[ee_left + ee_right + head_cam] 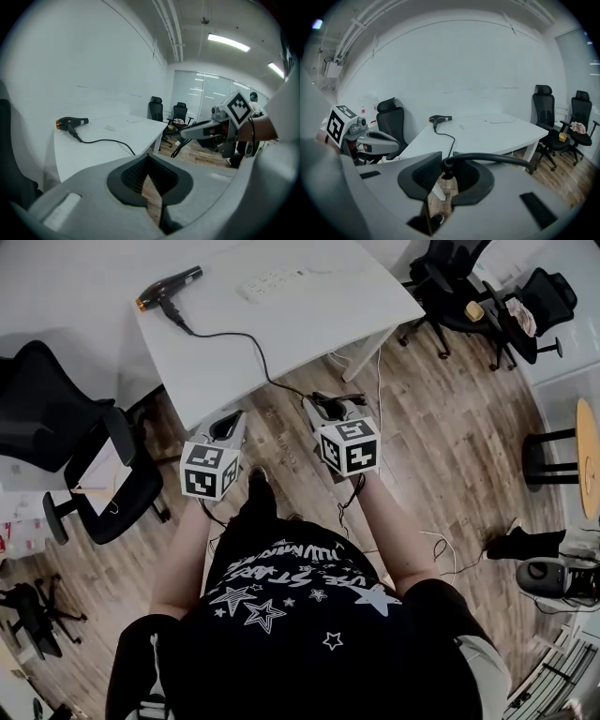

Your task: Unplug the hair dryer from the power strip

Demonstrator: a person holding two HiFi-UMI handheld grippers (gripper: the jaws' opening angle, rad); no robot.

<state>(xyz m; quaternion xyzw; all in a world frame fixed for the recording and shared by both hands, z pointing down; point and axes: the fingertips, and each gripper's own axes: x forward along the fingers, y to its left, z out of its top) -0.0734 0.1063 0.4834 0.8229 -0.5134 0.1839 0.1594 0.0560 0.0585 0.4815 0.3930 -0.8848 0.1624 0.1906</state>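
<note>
The black hair dryer [169,289] with an orange tip lies at the far left corner of the white table [309,324]. The white power strip [274,280] lies at the table's back edge, with no plug in it. The dryer's black cord [239,337] runs across the table and off its front edge to my right gripper [325,402]. That gripper is shut on the plug end [449,164], and the cord arcs away to the right. My left gripper [232,418] hangs beside it, shut and holding nothing. Both are over the floor, clear of the table.
A black office chair [56,418] stands at the left, with a second one [112,484] near my left arm. More chairs [469,296] stand at the back right, and a round stool [586,456] at the right. Loose cables [441,549] lie on the wooden floor.
</note>
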